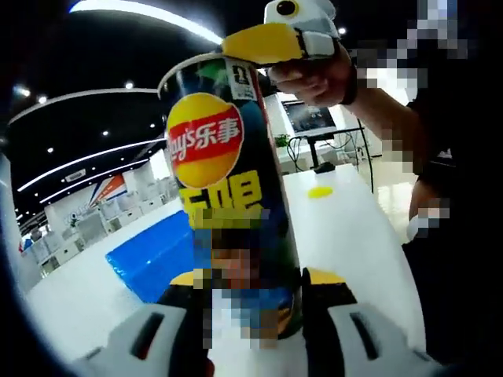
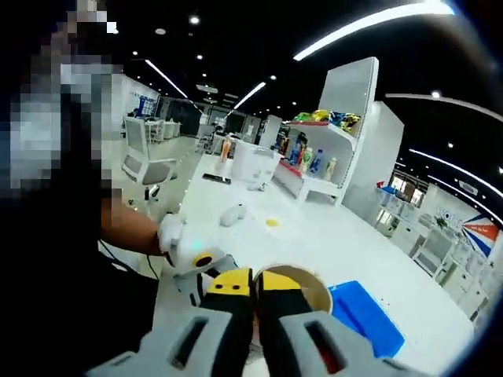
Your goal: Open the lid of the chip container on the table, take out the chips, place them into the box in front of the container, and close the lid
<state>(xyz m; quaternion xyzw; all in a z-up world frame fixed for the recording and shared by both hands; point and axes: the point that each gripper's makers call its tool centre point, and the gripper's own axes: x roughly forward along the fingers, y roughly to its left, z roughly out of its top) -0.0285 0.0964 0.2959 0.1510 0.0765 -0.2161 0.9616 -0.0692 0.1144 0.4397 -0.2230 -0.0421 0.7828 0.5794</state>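
Left tool (image 1: 255,294) clamped the chip can (image 1: 232,196) low on its body, upright over the white surface (image 1: 346,228). Right tool (image 2: 255,302) pinched shut at the can's rim (image 2: 302,275). Blue box (image 1: 153,255) lay just behind. I judged a steady straight pull best here.

The chip container (image 1: 228,196) carries a red-and-yellow logo reading "Lay's 乐事"

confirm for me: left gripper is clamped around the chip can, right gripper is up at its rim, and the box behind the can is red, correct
Not quite: the box is blue, not red, as the left gripper view shows. The rest holds: the left gripper is clamped around the chip can, and the right gripper is up at its rim.
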